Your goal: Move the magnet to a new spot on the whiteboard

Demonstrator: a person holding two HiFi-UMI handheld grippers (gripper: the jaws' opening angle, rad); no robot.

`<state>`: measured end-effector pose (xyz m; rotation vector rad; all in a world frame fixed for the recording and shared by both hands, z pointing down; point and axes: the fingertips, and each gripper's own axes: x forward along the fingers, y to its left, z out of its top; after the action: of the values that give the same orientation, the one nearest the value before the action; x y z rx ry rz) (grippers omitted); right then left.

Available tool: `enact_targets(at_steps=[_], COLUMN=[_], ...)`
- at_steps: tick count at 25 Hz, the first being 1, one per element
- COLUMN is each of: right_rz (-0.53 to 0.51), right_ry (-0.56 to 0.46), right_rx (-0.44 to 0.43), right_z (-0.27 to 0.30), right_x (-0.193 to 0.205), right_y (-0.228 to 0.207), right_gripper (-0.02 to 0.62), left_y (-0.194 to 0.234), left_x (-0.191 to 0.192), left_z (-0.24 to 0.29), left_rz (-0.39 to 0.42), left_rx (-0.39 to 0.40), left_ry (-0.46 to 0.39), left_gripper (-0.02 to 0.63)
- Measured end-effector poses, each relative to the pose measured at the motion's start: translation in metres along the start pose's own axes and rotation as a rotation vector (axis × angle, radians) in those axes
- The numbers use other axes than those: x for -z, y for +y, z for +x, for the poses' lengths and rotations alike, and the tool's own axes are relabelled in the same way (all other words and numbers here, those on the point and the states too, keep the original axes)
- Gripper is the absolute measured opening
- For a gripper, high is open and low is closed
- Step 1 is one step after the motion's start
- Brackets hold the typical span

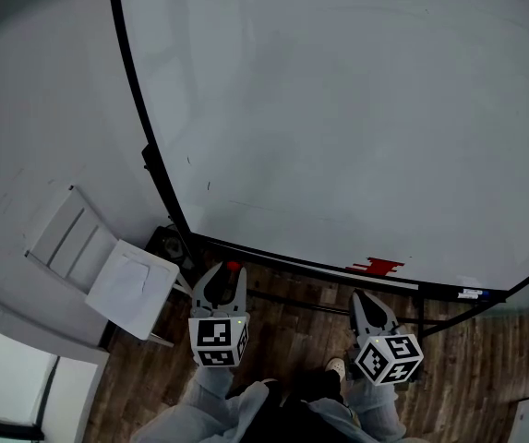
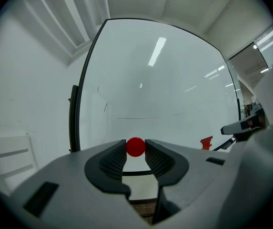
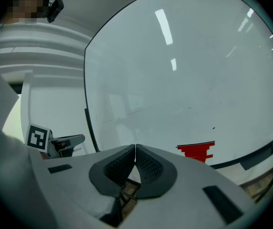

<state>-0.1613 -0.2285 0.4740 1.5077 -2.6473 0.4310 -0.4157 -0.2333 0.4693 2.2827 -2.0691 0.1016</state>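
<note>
A small round red magnet (image 2: pixel 136 146) sits pinched between the tips of my left gripper (image 2: pixel 136 148), whose jaws are shut on it. In the head view the same magnet (image 1: pixel 233 268) shows at the tip of the left gripper (image 1: pixel 229 275), held low in front of the whiteboard (image 1: pixel 338 109) near its bottom left corner, off the board's face. My right gripper (image 1: pixel 364 301) hangs to the right, below the board's lower edge, its jaws shut with nothing between them (image 3: pixel 135 149). The whiteboard (image 2: pixel 160 80) fills the space ahead.
A red stepped mark (image 1: pixel 375 267) is on the board's lower edge, also seen as a red mark (image 3: pixel 197 151). A white folding chair (image 1: pixel 107 270) stands at the left against the wall. A dark frame bar (image 1: pixel 149 160) runs down the board's left side. Wooden floor (image 1: pixel 282 340) lies below.
</note>
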Motion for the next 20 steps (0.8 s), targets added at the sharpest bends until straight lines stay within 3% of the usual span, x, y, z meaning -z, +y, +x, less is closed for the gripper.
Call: enact_targets(at_steps=[5, 10, 20], right_rz=[-0.025, -0.076, -0.259], right_ry=[-0.025, -0.084, -0.245], right_rx=[-0.022, -0.034, -0.074], right_z=[0.003, 0.005, 0.008], right_x=[-0.012, -0.045, -0.155], right_y=[0.006, 0.010, 0.029], right_gripper=[0.028, 0.028, 0.026], left_y=[0.010, 0.022, 0.022], left_x=[-0.001, -0.027, -0.139], left_z=[-0.007, -0.005, 0.021], left_rz=[0.009, 0.038, 0.120], left_rx=[0.003, -0.003, 0.037], left_ry=[0.001, -0.031, -0.215], left_gripper=[0.124, 0.124, 0.124])
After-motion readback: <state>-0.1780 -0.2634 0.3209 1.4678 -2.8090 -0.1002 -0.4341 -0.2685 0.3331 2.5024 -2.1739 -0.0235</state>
